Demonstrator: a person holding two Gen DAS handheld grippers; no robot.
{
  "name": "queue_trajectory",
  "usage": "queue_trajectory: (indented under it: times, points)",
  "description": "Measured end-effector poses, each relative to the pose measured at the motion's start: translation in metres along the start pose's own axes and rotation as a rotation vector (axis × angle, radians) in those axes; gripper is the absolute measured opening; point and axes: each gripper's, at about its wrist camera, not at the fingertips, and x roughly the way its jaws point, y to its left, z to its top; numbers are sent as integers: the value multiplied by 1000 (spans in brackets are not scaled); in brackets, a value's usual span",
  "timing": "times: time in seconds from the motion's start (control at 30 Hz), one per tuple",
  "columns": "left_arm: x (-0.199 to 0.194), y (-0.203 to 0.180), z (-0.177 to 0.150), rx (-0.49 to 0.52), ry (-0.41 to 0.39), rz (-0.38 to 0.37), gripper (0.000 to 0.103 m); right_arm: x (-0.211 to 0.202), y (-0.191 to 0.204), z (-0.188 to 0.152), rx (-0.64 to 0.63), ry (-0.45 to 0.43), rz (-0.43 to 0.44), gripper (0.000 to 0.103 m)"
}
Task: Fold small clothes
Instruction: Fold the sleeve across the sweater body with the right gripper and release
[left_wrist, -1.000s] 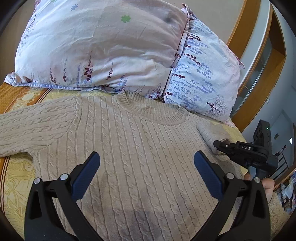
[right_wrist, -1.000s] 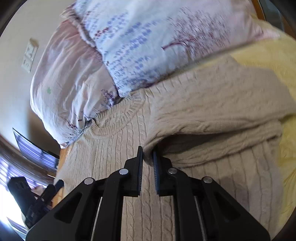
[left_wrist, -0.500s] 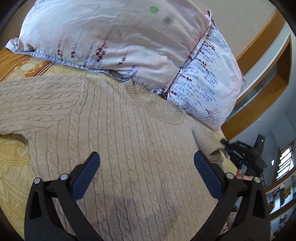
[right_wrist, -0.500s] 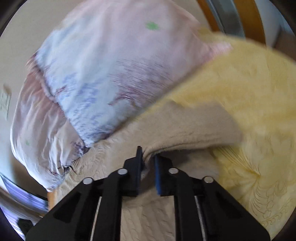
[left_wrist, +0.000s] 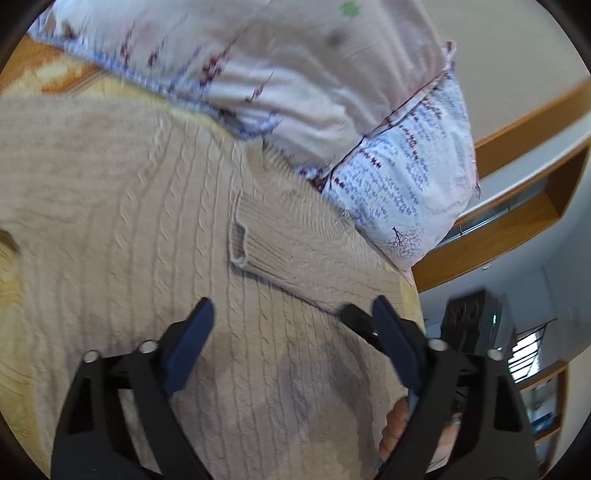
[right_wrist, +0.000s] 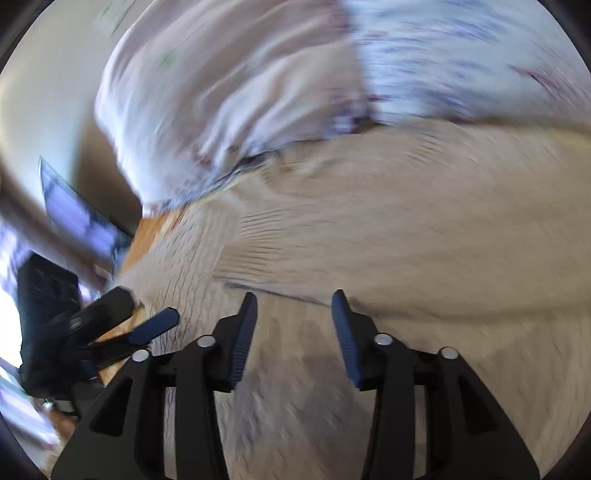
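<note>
A beige cable-knit sweater (left_wrist: 147, 229) lies flat on the bed, neck toward the pillows. Its right sleeve (left_wrist: 303, 243) is folded across the chest, ribbed cuff (left_wrist: 240, 240) near the middle. My left gripper (left_wrist: 291, 325) hovers over the sweater's lower body, its jaws closing with nothing between them. In the blurred right wrist view the folded sleeve (right_wrist: 369, 236) lies just beyond my right gripper (right_wrist: 293, 317), whose jaws are opening and hold nothing. The left gripper's fingers (right_wrist: 155, 325) show at the left edge of that view.
Two floral pillows (left_wrist: 295, 74) lean against the wall behind the sweater. A yellow patterned bedspread (left_wrist: 11, 280) shows at the left. The bed's right edge (left_wrist: 412, 299) drops off beside a wooden frame and shelves. A hand (left_wrist: 397, 424) grips the right tool.
The right gripper carried the sleeve across the sweater's chest and let it go, its jaws now apart. The left gripper rolled and narrowed its jaws slightly.
</note>
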Motion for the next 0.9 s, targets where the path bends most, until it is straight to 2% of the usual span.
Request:
queue_trajectory:
  times: [0.07, 0.1, 0.2, 0.33, 0.43, 0.53, 0.57, 0.6, 0.63, 0.77, 0.83, 0.9]
  points:
    - [9, 2, 2, -35, 28, -10, 72, -20, -30, 1, 123, -44, 11, 46]
    - [16, 2, 3, -57, 45, -6, 69, -37, -58, -2, 239, -91, 19, 46]
    - [29, 4, 8, -92, 63, 10, 61, -65, -112, -10, 449, -181, 12, 46]
    - [43, 6, 19, -116, 55, 42, 51, -91, -145, -18, 588, -283, 35, 43]
    - [55, 11, 25, -144, 60, 43, 35, -109, -157, -17, 611, -359, -1, 42]
    - [67, 13, 29, -142, 69, 69, 20, -108, -161, -13, 633, -384, -19, 32]
    - [70, 13, 32, -131, 69, 75, 11, -107, -163, -13, 635, -387, -33, 25]
    - [72, 13, 34, -119, 69, 80, 8, -108, -167, -12, 630, -387, -54, 15]
    - [73, 11, 37, -101, 68, 88, 8, -107, -165, -11, 620, -388, -65, 11]
    - [59, -2, 47, 8, 13, 106, 7, -115, -140, -16, 516, -434, -90, 9]
    - [51, -3, 49, 60, -5, 158, 7, -112, -126, -19, 462, -426, -109, 8]
    - [49, 3, 47, 70, 5, 198, 7, -106, -118, -22, 428, -406, -152, 8]
